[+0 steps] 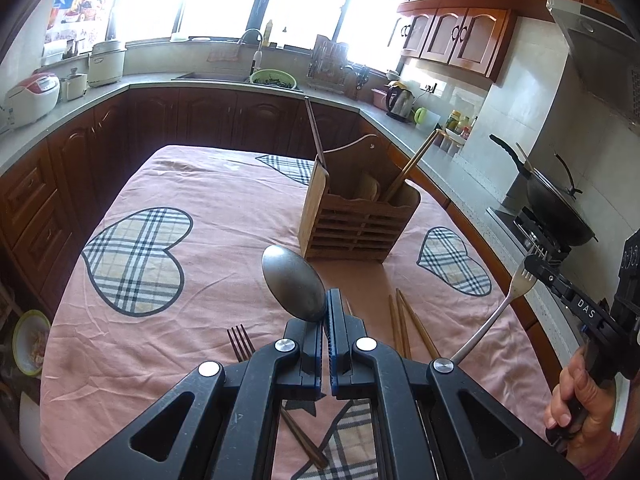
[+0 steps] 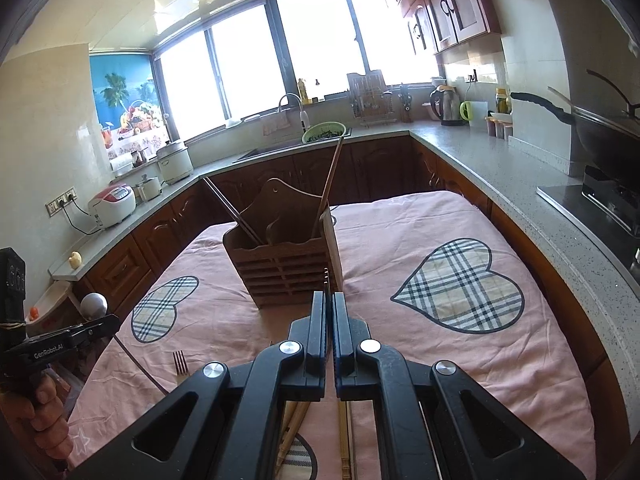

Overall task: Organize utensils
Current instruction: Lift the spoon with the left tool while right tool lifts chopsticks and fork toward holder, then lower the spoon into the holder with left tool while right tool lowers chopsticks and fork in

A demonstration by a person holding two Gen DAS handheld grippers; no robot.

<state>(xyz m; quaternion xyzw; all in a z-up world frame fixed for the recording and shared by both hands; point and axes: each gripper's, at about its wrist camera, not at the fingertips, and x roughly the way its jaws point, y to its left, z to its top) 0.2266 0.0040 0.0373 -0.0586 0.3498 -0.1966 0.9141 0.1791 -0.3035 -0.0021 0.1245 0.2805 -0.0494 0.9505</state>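
On the pink cloth (image 1: 168, 172) stands one wooden holder (image 1: 356, 216) containing three chopsticks. Left gripper (image 1: 325, 312) is clamped on one spoon (image 1: 294, 282), raised before the holder. Right gripper (image 2: 330, 312) is clamped on one fork (image 1: 516, 286). Lying on the cloth: another fork (image 1: 240, 342), three chopsticks (image 1: 406, 326).

Spoon (image 1: 294, 284) – dull grey metal, matt bowl, centre of the left wrist view. Fork (image 1: 516, 286) – brighter, glossy metal, right edge. Utensil holder (image 1: 356, 216) – slatted brown wood, matt. Chopsticks (image 1: 404, 324) – smooth wood. Surface cloth (image 1: 200, 312) – pink fabric, creased, with plaid hearts. Fingers (image 1: 335, 312) – matt black plastic.
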